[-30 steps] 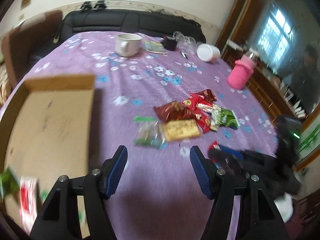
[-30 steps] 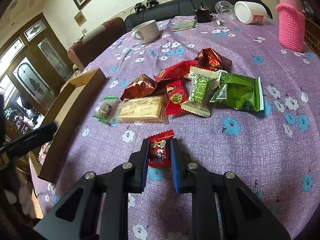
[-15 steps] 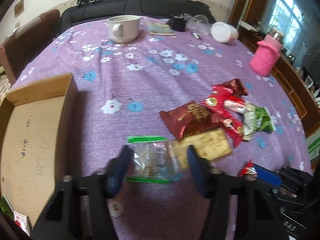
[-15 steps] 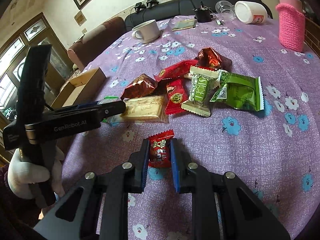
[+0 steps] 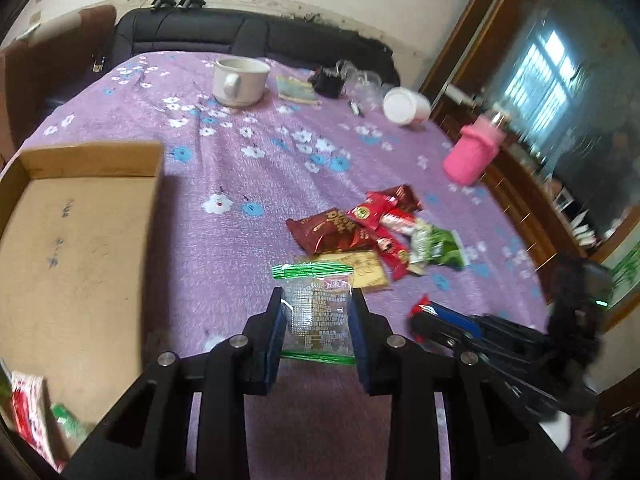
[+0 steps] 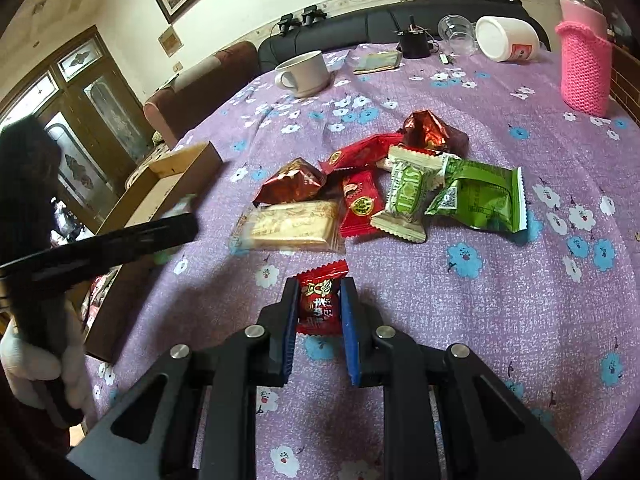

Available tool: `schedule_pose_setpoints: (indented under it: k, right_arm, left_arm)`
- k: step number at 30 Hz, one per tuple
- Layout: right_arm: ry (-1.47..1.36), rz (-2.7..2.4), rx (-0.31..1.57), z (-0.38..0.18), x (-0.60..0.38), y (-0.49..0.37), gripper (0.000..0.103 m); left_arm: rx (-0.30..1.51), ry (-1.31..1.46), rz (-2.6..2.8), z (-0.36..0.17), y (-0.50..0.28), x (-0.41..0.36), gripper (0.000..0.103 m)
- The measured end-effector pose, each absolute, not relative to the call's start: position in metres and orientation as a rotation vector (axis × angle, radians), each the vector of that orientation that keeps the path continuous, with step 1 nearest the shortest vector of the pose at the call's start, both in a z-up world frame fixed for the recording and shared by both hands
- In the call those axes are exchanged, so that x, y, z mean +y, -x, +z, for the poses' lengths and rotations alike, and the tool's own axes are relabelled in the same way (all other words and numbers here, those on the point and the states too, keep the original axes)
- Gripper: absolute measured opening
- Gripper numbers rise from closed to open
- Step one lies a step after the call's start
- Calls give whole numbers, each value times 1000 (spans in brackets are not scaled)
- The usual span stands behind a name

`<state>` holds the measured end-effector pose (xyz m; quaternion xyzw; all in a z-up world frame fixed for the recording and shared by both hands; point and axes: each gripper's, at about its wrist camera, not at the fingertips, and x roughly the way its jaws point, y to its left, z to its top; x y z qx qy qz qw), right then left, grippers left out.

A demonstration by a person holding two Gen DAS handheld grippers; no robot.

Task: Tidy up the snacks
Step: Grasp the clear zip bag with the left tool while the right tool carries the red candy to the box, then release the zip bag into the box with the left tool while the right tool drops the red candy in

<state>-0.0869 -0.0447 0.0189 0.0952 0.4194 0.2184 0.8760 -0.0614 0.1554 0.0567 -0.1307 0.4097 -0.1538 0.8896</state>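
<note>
A heap of loose snack packets (image 6: 384, 184) lies mid-table on the purple flowered tablecloth (image 6: 500, 300), at twelve o'clock from the right gripper (image 6: 319, 308): a flat clear-wrapped beige biscuit (image 6: 292, 226), brown foil pouches, red sachets and a crinkled green bag (image 6: 480, 198). Behind them stand a white ceramic mug (image 6: 302, 74), a tipped white tub (image 6: 508, 38) and a pink knitted bottle sleeve (image 6: 586, 68). An open brown cardboard box (image 5: 76, 248) sits at nine o'clock from the left gripper (image 5: 317, 320), with red and green packets in its near corner.

The left gripper's blue pads are closing on a clear green-edged snack bag (image 5: 318, 312), which stands upright between them, lifted just short of the heap. The right gripper tilts down at the cloth, its fingers narrow and clamped on a small red candy wrapper (image 6: 320, 304). A white-gloved hand (image 6: 36, 364) holds the left gripper's black handle at nine o'clock in the right wrist view.
</note>
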Motion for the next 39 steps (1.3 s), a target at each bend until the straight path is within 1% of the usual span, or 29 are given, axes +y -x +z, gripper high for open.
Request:
schedule_pose_setpoints:
  k: [5, 9, 16, 23, 28, 36, 39]
  right_arm:
    - [-233, 432, 872, 18, -52, 86, 22]
    - [-215, 411, 854, 22, -51, 89, 22]
    - [-264, 516, 842, 47, -31, 110, 22]
    - [-273, 719, 885, 72, 38, 106, 22]
    - [-260, 828, 928, 76, 96, 100, 23]
    - [-137, 877, 1012, 51, 182, 81, 23]
    - [-79, 868, 1040, 38, 208, 76, 23]
  left_arm:
    - [799, 392, -334, 68, 85, 196, 30]
    - [758, 428, -277, 74, 100, 235, 30]
    - [728, 489, -146, 71, 110, 302, 30]
    - [717, 527, -88, 67, 104, 336, 30]
    - [731, 544, -56, 58, 99, 353, 30]
    - [770, 584, -27, 39, 88, 366, 30]
    - [760, 608, -36, 39, 90, 369, 33]
